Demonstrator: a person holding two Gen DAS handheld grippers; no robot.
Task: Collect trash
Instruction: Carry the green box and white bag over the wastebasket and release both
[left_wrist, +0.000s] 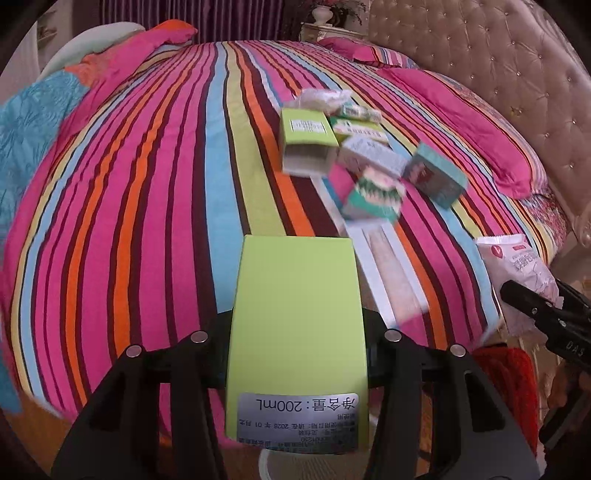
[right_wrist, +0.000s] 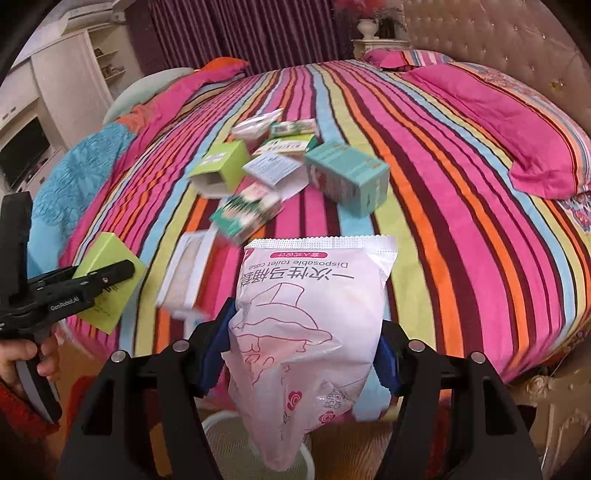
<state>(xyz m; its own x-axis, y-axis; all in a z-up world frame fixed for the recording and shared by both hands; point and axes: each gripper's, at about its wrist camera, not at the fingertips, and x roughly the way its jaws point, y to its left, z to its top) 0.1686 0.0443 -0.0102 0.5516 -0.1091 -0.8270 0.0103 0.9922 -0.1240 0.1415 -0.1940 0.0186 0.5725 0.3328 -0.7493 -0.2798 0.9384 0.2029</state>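
My left gripper (left_wrist: 297, 354) is shut on a lime green box (left_wrist: 297, 325) labelled 200mL, held over the near bed edge; it also shows in the right wrist view (right_wrist: 107, 280). My right gripper (right_wrist: 306, 347) is shut on a white and pink plastic packet (right_wrist: 310, 317) of disposable toilet covers, also seen at the right of the left wrist view (left_wrist: 517, 266). Several more boxes lie in a pile on the striped bedspread: an open lime box (left_wrist: 306, 144), a teal box (left_wrist: 434, 177), a green and white box (left_wrist: 373, 195) and a flat white box (left_wrist: 388, 269).
A round bed with a striped cover (left_wrist: 147, 184) fills both views. Pink pillows (right_wrist: 517, 122) lie by the tufted headboard (right_wrist: 498, 33). A white round rim (right_wrist: 221, 417) sits on the floor below the grippers. White shelving with a TV (right_wrist: 22, 155) stands far left.
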